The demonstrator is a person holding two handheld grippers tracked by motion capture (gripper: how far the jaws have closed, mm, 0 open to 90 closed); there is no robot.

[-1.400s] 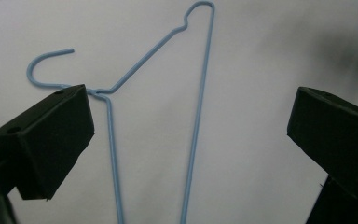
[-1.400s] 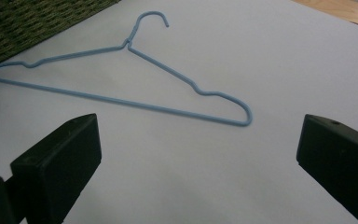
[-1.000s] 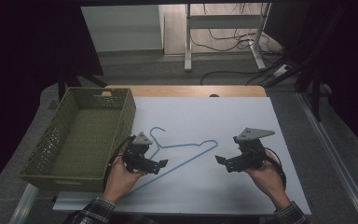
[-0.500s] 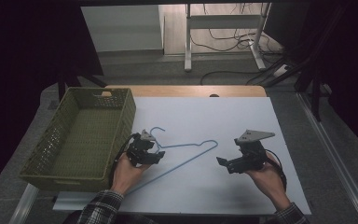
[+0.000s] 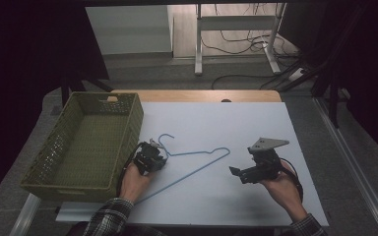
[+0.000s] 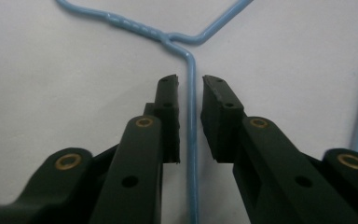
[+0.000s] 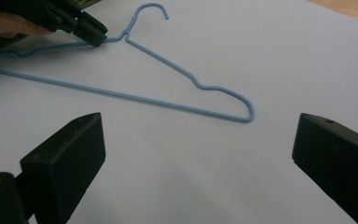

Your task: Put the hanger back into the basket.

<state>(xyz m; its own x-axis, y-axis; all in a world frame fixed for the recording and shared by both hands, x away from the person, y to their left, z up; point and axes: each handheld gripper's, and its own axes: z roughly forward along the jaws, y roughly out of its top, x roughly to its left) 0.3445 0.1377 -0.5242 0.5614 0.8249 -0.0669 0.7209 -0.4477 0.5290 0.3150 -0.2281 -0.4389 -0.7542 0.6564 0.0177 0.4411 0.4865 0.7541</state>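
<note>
We see one container, a green woven basket [image 5: 86, 142] at the table's left edge, and its floor looks bare. Just beside it on the white table [image 5: 256, 123] lies one blue wire hanger [image 5: 197, 162], flat, hook toward the basket. The left gripper [image 5: 153, 158] sits low over the hanger near its neck; in the left gripper view the wire [image 6: 192, 107] runs between the pads [image 6: 168, 116] with a sliver of gap on each side — the jaws have just been closing and do not yet pinch it. The right gripper [image 5: 243, 173] hangs well apart from the hanger's far shoulder, jaws wide and empty. Nothing stands between either of the two grippers and the hanger — the sheet around it is bare.
</note>
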